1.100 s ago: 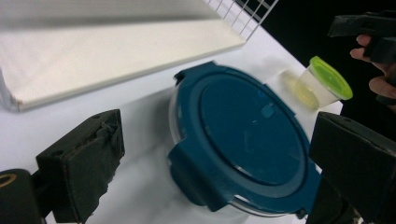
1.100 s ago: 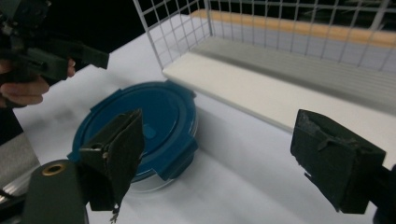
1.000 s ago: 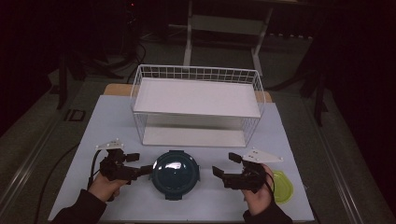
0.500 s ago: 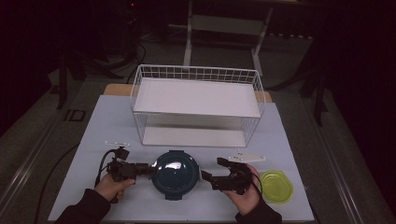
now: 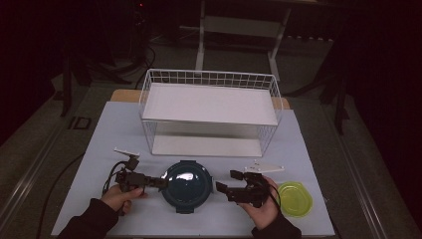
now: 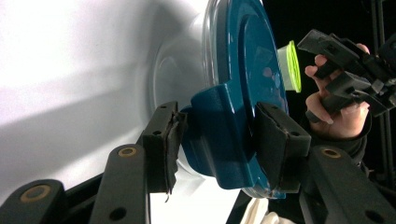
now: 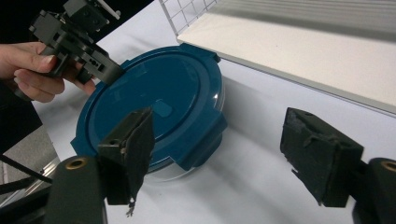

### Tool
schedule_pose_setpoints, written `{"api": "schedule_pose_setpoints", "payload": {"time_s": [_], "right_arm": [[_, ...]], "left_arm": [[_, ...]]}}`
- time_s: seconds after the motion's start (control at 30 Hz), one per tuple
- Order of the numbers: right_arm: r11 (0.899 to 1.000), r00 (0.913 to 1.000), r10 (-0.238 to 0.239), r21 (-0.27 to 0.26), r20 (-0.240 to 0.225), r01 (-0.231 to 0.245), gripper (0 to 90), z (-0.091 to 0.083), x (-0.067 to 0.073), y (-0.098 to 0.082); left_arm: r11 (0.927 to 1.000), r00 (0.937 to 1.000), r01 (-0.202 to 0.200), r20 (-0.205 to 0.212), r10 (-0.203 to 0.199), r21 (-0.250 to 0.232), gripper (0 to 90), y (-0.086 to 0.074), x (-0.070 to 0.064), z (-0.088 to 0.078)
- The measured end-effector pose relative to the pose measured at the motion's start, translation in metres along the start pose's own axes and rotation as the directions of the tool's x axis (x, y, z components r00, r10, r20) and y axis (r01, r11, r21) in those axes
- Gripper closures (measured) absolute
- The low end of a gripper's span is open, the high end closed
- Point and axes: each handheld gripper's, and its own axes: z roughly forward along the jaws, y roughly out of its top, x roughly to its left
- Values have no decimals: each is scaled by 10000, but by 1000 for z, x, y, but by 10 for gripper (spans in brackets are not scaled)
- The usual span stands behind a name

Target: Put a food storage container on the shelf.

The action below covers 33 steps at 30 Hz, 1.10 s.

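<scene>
Blue-lidded round container (image 5: 185, 185) is sitting on the white table (image 5: 99, 134), just in front of the wire rack (image 5: 209, 107); left gripper (image 6: 219, 140) is coming in at the container's left edge, its jaws having just been closing around the lid's blue latch tab (image 6: 224, 135) — pads look to be touching the tab on both sides; right gripper (image 7: 219, 154) is hanging just right of the container, jaws spread and having just been narrowing a little, nothing pressed between them — near latch tab lies in the gap; yellow-green lid (image 5: 294, 198) is lying further right of the container, beside the right hand (image 5: 261, 209).
</scene>
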Motion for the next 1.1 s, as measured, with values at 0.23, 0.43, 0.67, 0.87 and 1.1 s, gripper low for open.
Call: {"api": "schedule_pose_setpoints", "payload": {"time_s": [0.23, 0.43, 0.67, 0.87, 1.1], "right_arm": [[9982, 9982, 519, 329, -284, -510, 306, 4, -2, -2], [9856, 9841, 1575, 749, -820, -1515, 330, 12, -9, -2], [9656, 9629, 2411, 1293, -1214, -2255, 348, 25, -13, -9], [9559, 9526, 2722, 1514, -1358, -2516, 387, 30, -13, -10], [9356, 9245, 3349, 1805, -1820, -3034, 442, 36, -12, -13]], "left_arm": [[9976, 9977, -679, -65, 678, -152, 517, -2, -3, -1], [9915, 9915, -1288, -224, 1284, -172, 522, -5, -11, -2], [9784, 9789, -2039, -228, 2033, -324, 525, -10, -16, -3], [9706, 9708, -2392, -233, 2387, -253, 527, -12, -17, -4], [9595, 9594, -2816, -223, 2812, -125, 542, -16, -22, -7]]}}
